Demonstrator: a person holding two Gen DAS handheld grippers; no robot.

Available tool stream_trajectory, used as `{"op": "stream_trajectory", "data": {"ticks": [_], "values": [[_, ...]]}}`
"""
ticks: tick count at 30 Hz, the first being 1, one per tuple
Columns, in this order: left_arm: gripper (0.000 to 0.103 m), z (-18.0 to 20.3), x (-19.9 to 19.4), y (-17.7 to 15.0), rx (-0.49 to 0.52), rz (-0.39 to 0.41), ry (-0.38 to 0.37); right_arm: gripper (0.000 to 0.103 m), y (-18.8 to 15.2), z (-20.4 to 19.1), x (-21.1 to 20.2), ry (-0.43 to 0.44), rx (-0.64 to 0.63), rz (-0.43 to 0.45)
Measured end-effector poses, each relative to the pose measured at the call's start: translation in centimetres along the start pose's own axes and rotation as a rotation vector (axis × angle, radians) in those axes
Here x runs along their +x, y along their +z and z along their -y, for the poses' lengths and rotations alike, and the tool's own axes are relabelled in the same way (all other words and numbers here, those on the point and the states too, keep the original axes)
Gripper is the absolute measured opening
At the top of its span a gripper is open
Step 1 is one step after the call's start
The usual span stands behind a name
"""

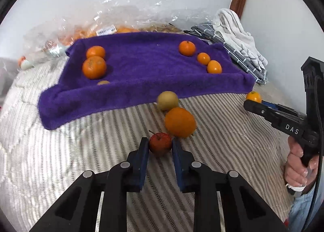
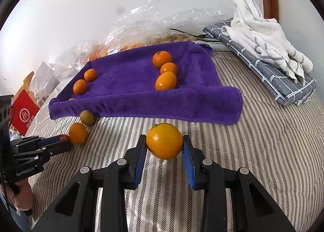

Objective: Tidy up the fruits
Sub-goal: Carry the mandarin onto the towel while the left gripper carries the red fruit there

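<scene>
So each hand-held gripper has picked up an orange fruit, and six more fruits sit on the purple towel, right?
Not quite. The left hand-held gripper is shut on a small red fruit, as the left wrist view shows. Only the right hand-held gripper holds an orange fruit.

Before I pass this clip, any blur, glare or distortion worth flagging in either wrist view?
Left wrist: fisheye bends the purple towel; large orange slightly motion-smeared. Right wrist: sharper; glare on the plastic bag and held orange; dark vignette in both.

Both wrist views look steeply down, sharing the purple towel (image 1: 141, 74).
</scene>
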State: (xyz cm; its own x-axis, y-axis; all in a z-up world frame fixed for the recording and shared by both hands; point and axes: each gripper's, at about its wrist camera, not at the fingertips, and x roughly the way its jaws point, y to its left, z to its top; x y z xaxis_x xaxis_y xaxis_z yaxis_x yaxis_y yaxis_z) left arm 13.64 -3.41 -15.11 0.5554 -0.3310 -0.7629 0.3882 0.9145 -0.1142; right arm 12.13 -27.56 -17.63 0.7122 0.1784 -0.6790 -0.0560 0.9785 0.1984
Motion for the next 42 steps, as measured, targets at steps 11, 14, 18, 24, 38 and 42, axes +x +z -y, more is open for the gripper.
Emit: {"op": "stream_trajectory", "data": {"ticks": [11, 14, 18, 24, 38, 42], "values": [[0.022, -4.2, -3.1, -0.8, -0.124, 0.057, 0.059, 0.035, 0.0, -0.1, -0.2, 0.013, 0.001, 0.009], [0.022, -5.1, -4.0, -0.8, -0.145, 0.066, 0.064, 0.035, 0.0, -0.2, -0.2, 0.021, 0.002, 0.009], [0.022, -6.0, -5.8, 0.0, -0.151, 0.091, 0.096, 0.035, 0.1, -0.3, -0.4, -0.003, 0.007, -0.004], [0.022, -7.5, -7.5, 2.3, -0.188, 0.16, 0.109, 0.035, 1.7, -0.8, -2.8, -0.04, -0.03, 0.051], [0.023, -8.7, -6.9, 9.5, -0.242, 0.291, 0.101, 0.035, 11.0, -3.0, -4.4, -0.027, -0.064, 0.171], [0.022, -9.9, -4.3, 10.6, -0.289, 0.262, 0.064, 0.035, 12.7, -2.9, -1.3, 0.002, -0.019, 0.133]]}}
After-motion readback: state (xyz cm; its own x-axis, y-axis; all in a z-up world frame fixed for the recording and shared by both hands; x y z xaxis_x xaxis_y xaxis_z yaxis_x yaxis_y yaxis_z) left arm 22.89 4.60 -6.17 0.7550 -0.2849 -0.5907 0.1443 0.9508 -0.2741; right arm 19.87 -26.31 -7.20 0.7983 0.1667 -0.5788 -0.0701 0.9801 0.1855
